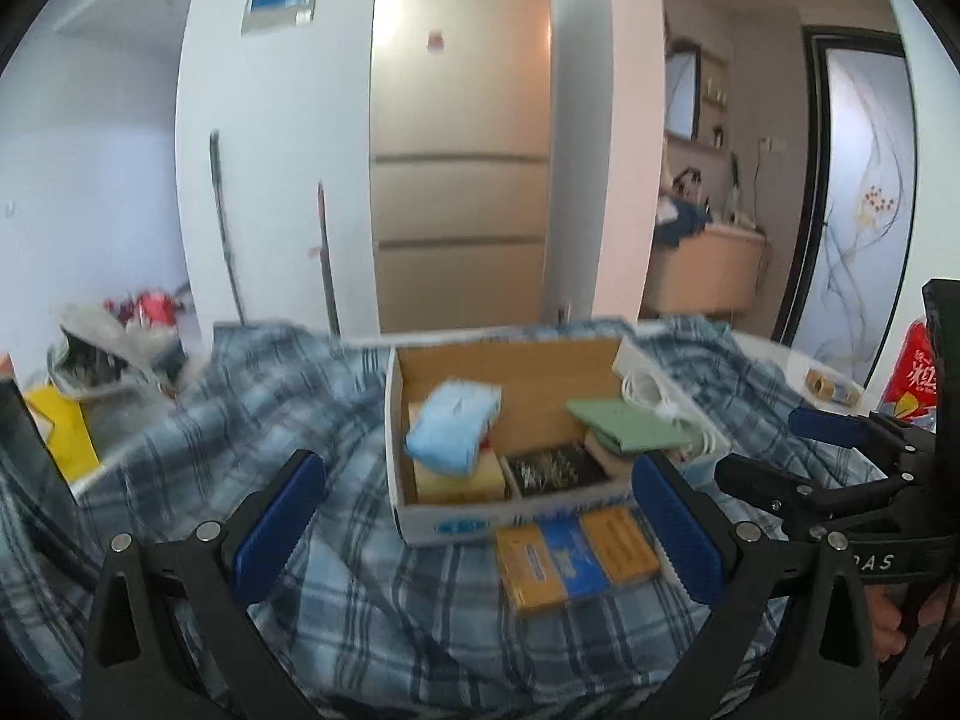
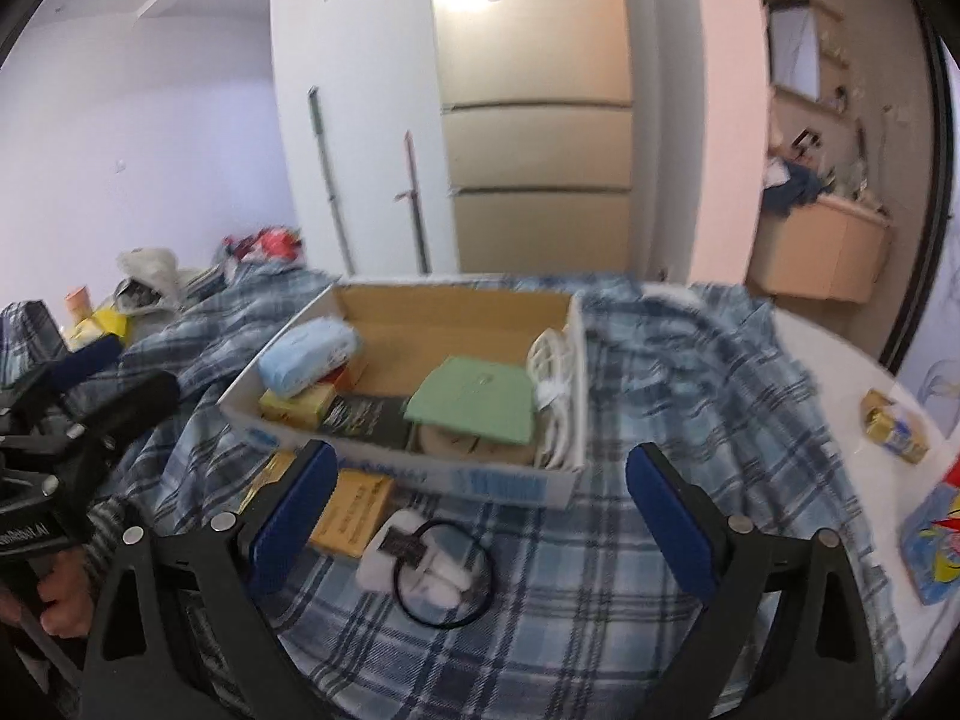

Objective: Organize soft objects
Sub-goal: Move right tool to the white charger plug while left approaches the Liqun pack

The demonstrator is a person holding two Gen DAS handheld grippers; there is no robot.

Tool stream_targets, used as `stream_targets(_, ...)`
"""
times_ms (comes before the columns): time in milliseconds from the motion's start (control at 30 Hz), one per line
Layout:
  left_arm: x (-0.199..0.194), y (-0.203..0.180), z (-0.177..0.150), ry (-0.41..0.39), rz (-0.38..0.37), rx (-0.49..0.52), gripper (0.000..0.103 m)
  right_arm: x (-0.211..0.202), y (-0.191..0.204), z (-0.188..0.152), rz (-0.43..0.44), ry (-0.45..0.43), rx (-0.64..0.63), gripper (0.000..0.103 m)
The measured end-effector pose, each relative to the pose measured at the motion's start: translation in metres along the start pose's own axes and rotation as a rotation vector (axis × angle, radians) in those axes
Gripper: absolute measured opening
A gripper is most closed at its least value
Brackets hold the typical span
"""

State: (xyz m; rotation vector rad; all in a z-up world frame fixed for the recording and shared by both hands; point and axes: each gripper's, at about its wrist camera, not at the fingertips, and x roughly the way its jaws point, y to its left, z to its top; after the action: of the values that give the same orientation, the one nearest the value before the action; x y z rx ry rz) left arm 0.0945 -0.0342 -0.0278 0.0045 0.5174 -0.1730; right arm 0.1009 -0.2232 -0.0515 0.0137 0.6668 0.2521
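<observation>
A white cardboard box [image 1: 420, 516] [image 2: 420, 477] sits on a blue plaid blanket [image 1: 336, 600] [image 2: 600, 600]. In it lie a light blue soft pack [image 1: 453, 425] [image 2: 309, 354], a folded green cloth [image 1: 627, 425] [image 2: 474, 402], a white cable [image 2: 555, 396] and small boxes. My left gripper [image 1: 480, 534] is open and empty, just in front of the box. My right gripper [image 2: 477, 510] is open and empty, also in front of the box. Each gripper shows at the edge of the other's view.
Yellow and blue flat packs [image 1: 576, 558] lie in front of the box. A white charger with a black cord loop [image 2: 420, 564] lies near my right gripper. A small yellow packet [image 2: 894, 426] and a colourful bag [image 2: 936, 528] sit on the white table at right. Clutter lies far left.
</observation>
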Motion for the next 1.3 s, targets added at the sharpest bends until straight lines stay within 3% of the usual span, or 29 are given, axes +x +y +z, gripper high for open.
stream_targets(133, 0.009, 0.004, -0.002, 0.049, 0.020, -0.023, 0.103, 0.024, 0.003, -0.006, 0.049, 0.114, -0.011, 0.092)
stream_targets(200, 0.011, 0.007, -0.004, 0.064, 0.016, -0.036, 0.103, 0.036, 0.007, -0.010, 0.045, 0.184, -0.025, 0.079)
stream_targets(433, 0.015, 0.011, -0.004, 0.083, 0.018, -0.050, 0.103, 0.051, 0.019, -0.021, 0.024, 0.272, -0.091, 0.078)
stream_targets(800, 0.015, 0.007, -0.004, 0.079, 0.008, -0.027, 0.103, 0.048, 0.015, -0.021, 0.108, 0.290, -0.059, 0.056)
stream_targets(1300, 0.020, 0.009, -0.005, 0.105, 0.030, -0.038, 0.103, 0.047, 0.015, -0.020, 0.098, 0.289, -0.058, 0.051)
